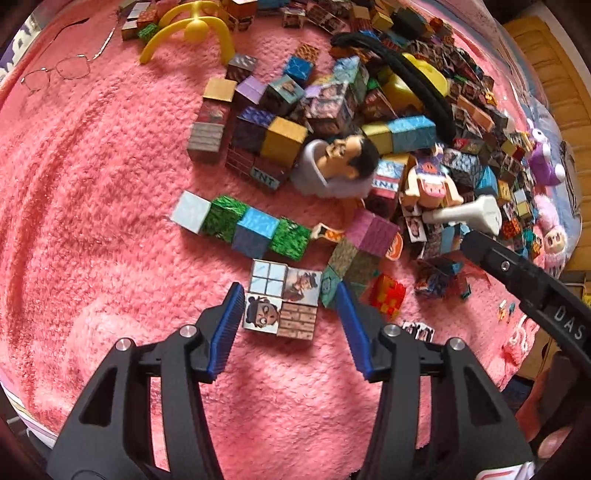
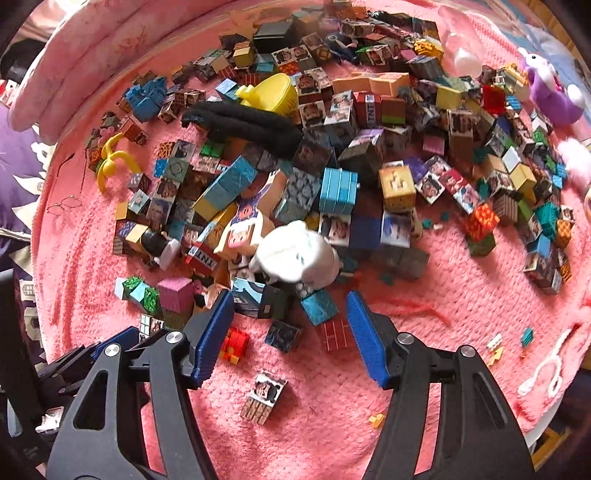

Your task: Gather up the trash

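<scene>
Printed paper cubes lie strewn over a pink fleece blanket [image 1: 92, 184]. My left gripper [image 1: 288, 295] is open, its blue pads on either side of a flat block of four cubes [image 1: 282, 302] showing a window, faces and bricks. In the right wrist view my right gripper [image 2: 290, 299] is also open and holds nothing. It hovers over dark cubes, a blue cube [image 2: 319, 306] and a brick-print cube [image 2: 334, 334] at the edge of the big pile [image 2: 332, 147]. A white plastic piece [image 2: 295, 254] lies just beyond. The right gripper's black finger [image 1: 517, 273] enters the left wrist view from the right.
Wire glasses [image 1: 55, 72] and a yellow plastic toy [image 1: 192, 29] lie far left. A black padded band [image 1: 406, 70], a toilet-head figure [image 1: 332, 166], a purple plush [image 1: 543, 158] and small paper scraps [image 2: 495, 345] are around. A single face cube [image 2: 264, 397] sits near me.
</scene>
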Demonstrator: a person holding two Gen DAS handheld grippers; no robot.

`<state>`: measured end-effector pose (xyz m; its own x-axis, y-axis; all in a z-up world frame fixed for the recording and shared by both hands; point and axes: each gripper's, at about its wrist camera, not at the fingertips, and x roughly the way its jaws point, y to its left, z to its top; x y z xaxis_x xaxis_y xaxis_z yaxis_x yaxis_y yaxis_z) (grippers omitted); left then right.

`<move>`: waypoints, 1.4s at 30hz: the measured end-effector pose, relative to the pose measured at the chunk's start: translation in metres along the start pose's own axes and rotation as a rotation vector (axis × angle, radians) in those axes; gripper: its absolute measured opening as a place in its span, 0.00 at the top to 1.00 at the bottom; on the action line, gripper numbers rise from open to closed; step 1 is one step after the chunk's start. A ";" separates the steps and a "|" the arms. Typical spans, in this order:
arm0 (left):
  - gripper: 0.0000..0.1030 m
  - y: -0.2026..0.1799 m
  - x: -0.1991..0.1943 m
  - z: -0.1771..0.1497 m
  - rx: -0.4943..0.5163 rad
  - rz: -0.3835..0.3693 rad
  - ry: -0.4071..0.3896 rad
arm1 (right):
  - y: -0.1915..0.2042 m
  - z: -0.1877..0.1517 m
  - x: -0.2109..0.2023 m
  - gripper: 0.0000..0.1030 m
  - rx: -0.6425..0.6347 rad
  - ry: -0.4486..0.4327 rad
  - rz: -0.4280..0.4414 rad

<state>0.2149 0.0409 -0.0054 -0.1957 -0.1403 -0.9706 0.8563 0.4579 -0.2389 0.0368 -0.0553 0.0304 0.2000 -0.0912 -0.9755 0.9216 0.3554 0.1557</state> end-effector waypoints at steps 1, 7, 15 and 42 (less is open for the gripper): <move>0.46 -0.001 0.001 -0.001 0.008 0.000 0.005 | 0.001 -0.002 0.000 0.36 -0.010 0.000 -0.003; 0.44 -0.005 0.005 -0.007 0.033 0.010 0.030 | 0.008 -0.008 0.000 0.35 -0.060 0.001 -0.010; 0.42 -0.017 0.013 -0.008 0.048 0.023 0.050 | 0.012 -0.009 0.003 0.35 -0.092 0.007 -0.002; 0.30 -0.009 0.044 -0.005 0.061 -0.017 0.083 | 0.042 -0.006 0.045 0.38 -0.169 0.118 0.016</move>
<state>0.1964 0.0351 -0.0467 -0.2474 -0.0738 -0.9661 0.8796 0.4010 -0.2559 0.0830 -0.0387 -0.0079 0.1650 0.0216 -0.9861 0.8479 0.5077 0.1530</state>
